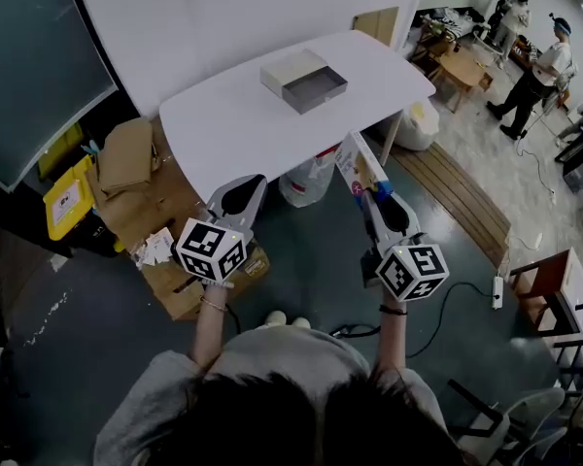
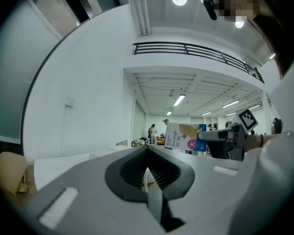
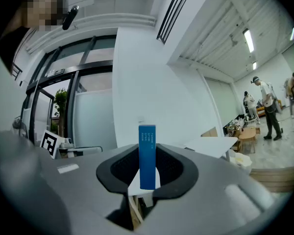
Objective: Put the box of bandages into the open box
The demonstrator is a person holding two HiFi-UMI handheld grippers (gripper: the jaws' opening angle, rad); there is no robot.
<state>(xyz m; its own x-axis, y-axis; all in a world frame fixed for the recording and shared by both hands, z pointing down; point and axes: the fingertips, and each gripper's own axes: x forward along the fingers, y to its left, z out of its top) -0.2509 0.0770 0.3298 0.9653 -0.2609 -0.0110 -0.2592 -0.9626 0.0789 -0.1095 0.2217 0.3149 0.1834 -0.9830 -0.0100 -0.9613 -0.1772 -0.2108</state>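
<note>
The right gripper (image 1: 374,197) has its jaws clamped on the box of bandages (image 1: 359,166), held in the air just off the tabletop's (image 1: 223,129) near edge. The open box (image 1: 304,80) sits on the tabletop at about 11 o'clock from it. The left gripper's (image 1: 241,198) jaws are closed on nothing.

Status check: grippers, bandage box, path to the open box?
Right gripper shut on bandage box, short of table. Left gripper shut, empty. Open box on table, path looks clear.
</note>
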